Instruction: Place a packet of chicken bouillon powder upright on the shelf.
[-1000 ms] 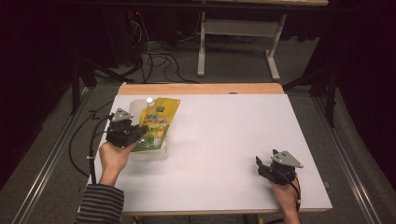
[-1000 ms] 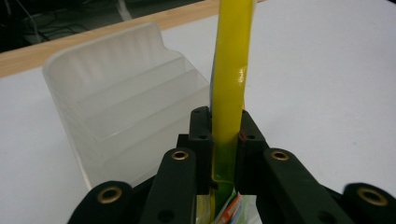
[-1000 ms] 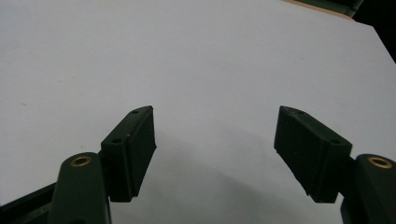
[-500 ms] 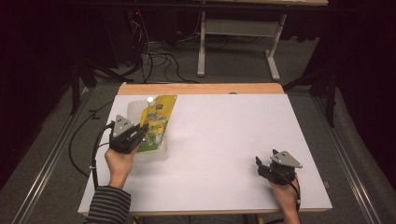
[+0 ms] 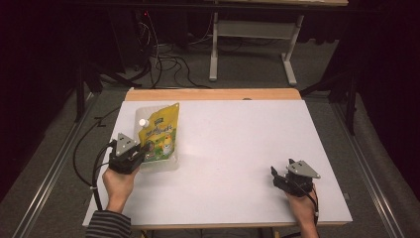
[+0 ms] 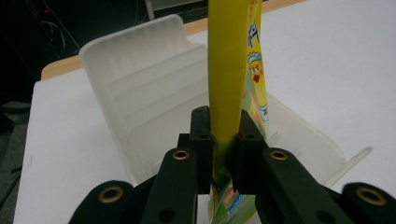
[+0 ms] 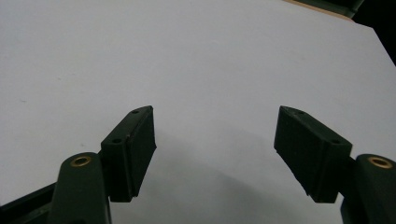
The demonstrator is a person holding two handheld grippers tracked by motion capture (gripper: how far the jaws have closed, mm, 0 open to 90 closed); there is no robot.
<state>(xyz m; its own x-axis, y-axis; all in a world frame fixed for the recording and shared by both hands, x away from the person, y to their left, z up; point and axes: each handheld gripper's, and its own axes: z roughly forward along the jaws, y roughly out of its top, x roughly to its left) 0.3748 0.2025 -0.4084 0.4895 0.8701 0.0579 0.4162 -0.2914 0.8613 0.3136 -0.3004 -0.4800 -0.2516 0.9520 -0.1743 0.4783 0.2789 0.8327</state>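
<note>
Left gripper [image 6: 219,140] jaws clenched on the yellow pouch [image 6: 231,70] over a clear tray [image 6: 140,88], frame left; right gripper [image 7: 215,154] released, lower right.

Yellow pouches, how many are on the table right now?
1. The yellow pouch lies at the table's left side in a clear plastic tray, pinched by the left gripper.

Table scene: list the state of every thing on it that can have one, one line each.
Yellow pouch: white cap on, pinched at its edge, lying partly in the tray.
Clear plastic tray: on the table, holding the pouch.
Left claw: shut on the pouch.
Right claw: open, nothing between its jaws.
</note>
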